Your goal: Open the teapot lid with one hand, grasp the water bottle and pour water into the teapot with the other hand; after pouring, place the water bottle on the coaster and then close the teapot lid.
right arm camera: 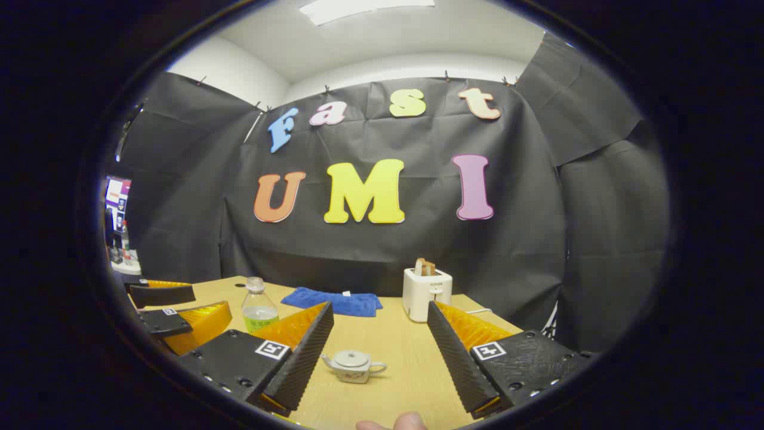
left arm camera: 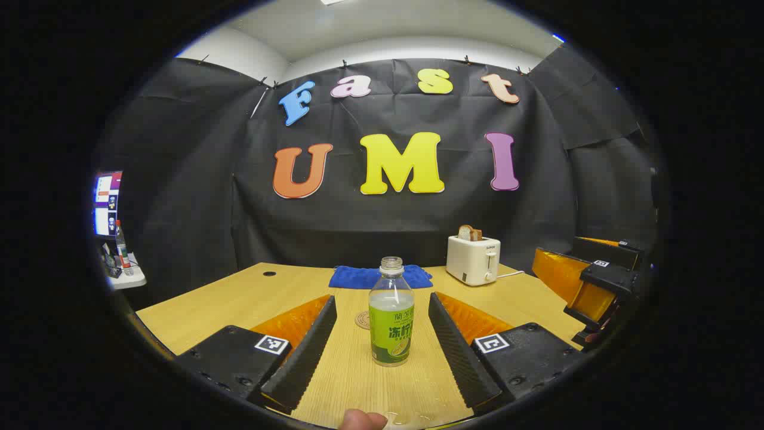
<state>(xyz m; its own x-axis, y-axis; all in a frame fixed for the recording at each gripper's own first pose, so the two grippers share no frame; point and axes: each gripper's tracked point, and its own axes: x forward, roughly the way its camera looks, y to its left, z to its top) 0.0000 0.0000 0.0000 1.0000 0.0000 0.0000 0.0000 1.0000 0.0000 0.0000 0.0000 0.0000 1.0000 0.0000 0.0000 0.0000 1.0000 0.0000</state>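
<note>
A: Left first. Where was the water bottle (left arm camera: 391, 312)?
B: Upright on the table (left arm camera: 239, 298), cap off, dead ahead of the left gripper (left arm camera: 382, 340), standing between its two fingers but touching neither. Long axis vertical. Coaster (left arm camera: 362, 320) lay just behind it, toward the far edge.
A: Jaw state?
B: Spread wide, holding nothing. A straight push forward and a squeeze looked like the next move.
A: Right side?
B: Teapot (right arm camera: 353, 365) sat near the table's front edge, lid on, spout pointing left in the right gripper view. It lay ahead of the right gripper (right arm camera: 379, 358), low between the fingers, no contact. Fingers also wide apart and empty.
A: So which hand for which?
B: Left nearer the bottle, right nearer the teapot. Lid not yet lifted. Blue towel (right arm camera: 334, 300) and toaster (right arm camera: 426, 292) were at the far edge, out of the way.
</note>
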